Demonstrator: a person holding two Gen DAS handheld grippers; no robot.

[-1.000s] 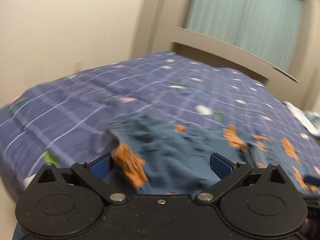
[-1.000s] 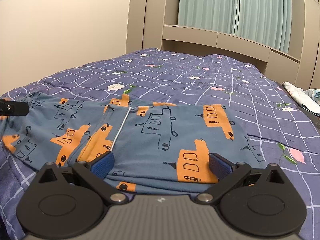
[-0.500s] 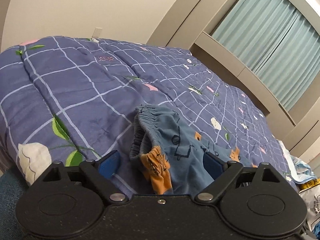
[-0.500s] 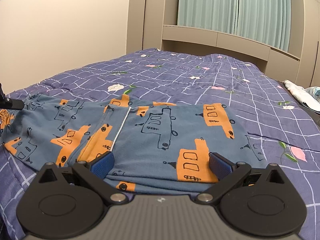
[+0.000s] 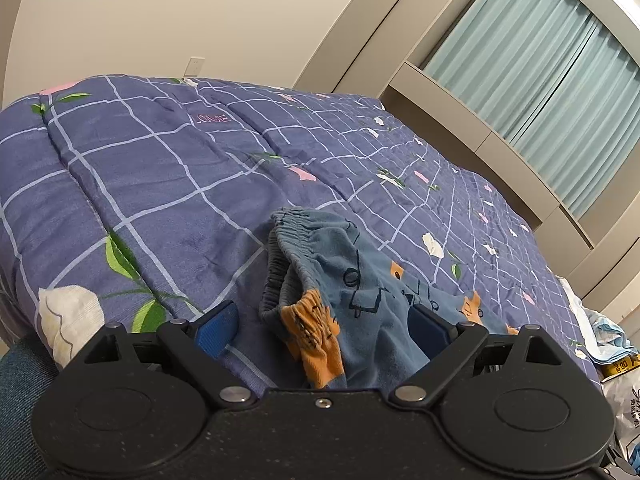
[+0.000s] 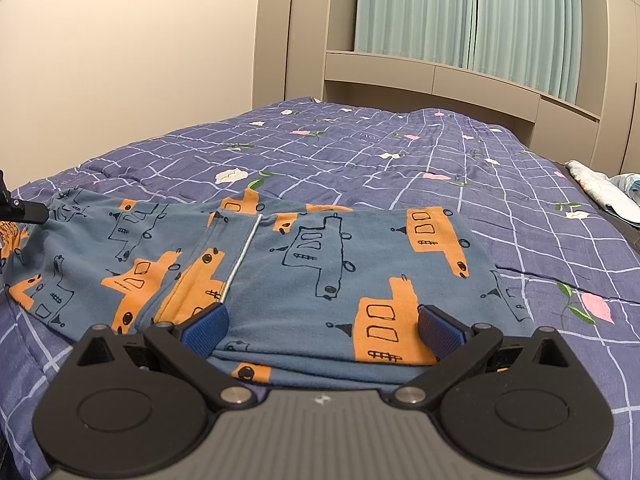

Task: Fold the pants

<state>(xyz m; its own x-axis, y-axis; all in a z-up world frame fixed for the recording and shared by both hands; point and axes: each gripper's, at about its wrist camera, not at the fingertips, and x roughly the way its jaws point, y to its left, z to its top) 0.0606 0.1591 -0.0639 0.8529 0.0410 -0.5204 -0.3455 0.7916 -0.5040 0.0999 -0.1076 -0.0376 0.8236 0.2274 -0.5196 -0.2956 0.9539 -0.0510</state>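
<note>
Right wrist view has the one pair of pants laid out flat on the bed, blue-grey with orange and outlined truck prints all over. They look folded over lengthwise already, with a pale seam line running up just beyond the left-hand finger. The near edge of the pants sits right between the two blue fingers of the right gripper, which are spread wide with nothing pinched; the pads look to be hovering at the fabric's edge rather than pressing it.

Over in the left wrist view you get the waistband end, one bunched-up elastic hem puckered up between the fingers and a bit beyond them. The left gripper is also wide apart, two blue pads either side of the cloth, and neither one is squeezing it. The right-hand pad sits against or just over the fabric; can't tell if it actually touches.

The left gripper's tip also pokes into the right wrist view at the far left edge, next to the waistband.

Everything's on one purple quilt with a white grid and little flowers. Beyond the fingers there's a beige headboard shelf and teal curtains. Off to the right of the fingers is a pile of pale cloth at the bed's edge.
</note>
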